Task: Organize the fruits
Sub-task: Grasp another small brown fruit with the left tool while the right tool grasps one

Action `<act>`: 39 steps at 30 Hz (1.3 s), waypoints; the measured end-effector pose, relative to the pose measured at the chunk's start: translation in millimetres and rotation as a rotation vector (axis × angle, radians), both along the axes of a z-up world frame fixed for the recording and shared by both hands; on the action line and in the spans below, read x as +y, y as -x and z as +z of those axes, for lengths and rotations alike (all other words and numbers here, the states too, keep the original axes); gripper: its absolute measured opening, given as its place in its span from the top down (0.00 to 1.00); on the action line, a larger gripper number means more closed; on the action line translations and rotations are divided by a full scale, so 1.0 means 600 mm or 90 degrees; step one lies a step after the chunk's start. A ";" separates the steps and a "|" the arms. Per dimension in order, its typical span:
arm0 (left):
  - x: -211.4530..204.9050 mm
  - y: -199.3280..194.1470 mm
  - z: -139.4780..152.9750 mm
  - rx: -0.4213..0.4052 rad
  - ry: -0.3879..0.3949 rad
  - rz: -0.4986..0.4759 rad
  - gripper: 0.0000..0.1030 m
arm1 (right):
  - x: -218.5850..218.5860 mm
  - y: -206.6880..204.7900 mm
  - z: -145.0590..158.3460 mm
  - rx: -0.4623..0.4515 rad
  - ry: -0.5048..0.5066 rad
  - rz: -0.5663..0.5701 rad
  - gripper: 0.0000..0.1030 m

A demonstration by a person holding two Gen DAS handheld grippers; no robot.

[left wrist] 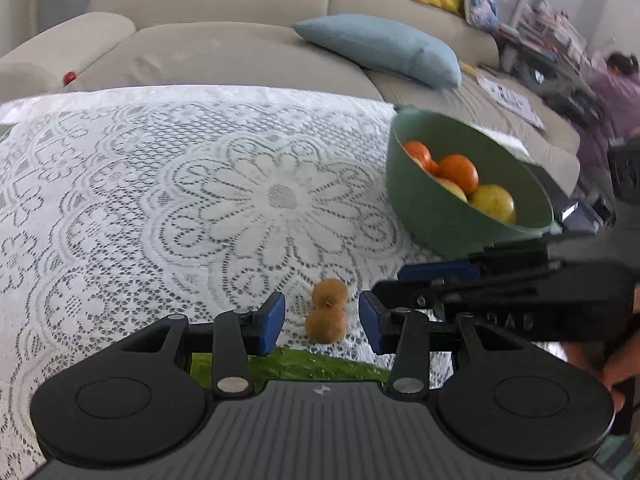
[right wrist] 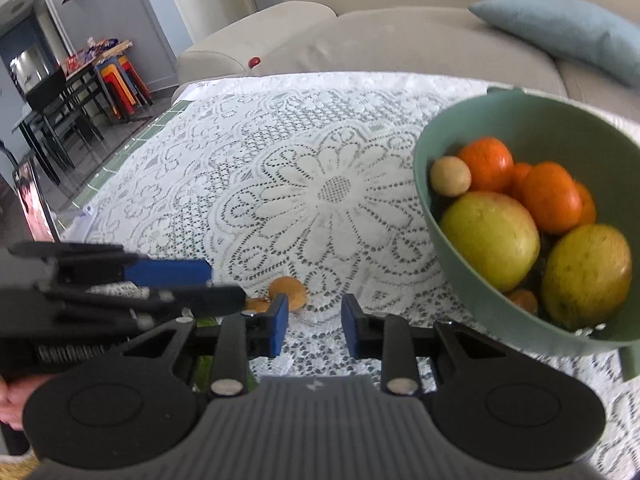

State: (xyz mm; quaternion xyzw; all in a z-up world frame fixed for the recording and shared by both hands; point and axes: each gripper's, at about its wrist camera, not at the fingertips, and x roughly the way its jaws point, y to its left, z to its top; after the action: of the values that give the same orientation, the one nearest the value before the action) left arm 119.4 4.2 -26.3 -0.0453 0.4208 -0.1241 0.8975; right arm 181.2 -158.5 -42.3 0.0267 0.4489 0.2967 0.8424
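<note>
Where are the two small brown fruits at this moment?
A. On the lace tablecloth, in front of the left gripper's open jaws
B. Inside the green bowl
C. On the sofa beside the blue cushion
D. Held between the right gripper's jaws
A: the two small brown fruits lie side by side on the lace tablecloth, just ahead of the left gripper, outside the green bowl.

From my feed the tablecloth (left wrist: 160, 200) is white openwork lace, matt. At two o'clock the green bowl (right wrist: 448, 232) looks like smooth matt plastic. Oranges (right wrist: 548, 196) have a slight sheen, and the two brown fruits (left wrist: 326, 312) at six o'clock look fuzzy. My gripper fingers (left wrist: 272, 322) are matt black plastic with blue rubbery-looking pads.
</note>
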 end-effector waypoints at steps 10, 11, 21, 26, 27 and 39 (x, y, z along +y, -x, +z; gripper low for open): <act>-0.031 -0.002 -0.024 0.004 -0.085 -0.030 0.54 | -0.015 -0.005 -0.001 0.010 -0.005 -0.017 0.76; -0.033 -0.002 -0.025 -0.002 -0.092 -0.031 0.54 | -0.015 -0.005 -0.002 0.011 -0.005 -0.018 0.76; -0.057 -0.006 -0.036 -0.014 -0.143 -0.058 0.63 | -0.016 -0.011 -0.002 0.008 0.001 -0.023 0.76; -0.067 -0.009 -0.038 -0.013 -0.151 -0.078 0.71 | -0.010 -0.014 -0.004 0.010 -0.001 -0.019 0.76; -0.067 -0.009 -0.038 -0.014 -0.151 -0.080 0.71 | -0.009 -0.015 -0.004 0.012 -0.003 -0.018 0.76; -0.018 -0.014 -0.018 -0.037 -0.125 -0.013 0.71 | 0.012 -0.028 -0.015 0.031 -0.035 -0.010 0.76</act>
State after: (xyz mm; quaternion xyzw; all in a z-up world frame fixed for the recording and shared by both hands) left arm 128.0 -6.5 -37.1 0.0507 0.4051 -0.0931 0.9081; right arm 198.0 -151.4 -51.3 0.0605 0.4610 0.3018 0.8323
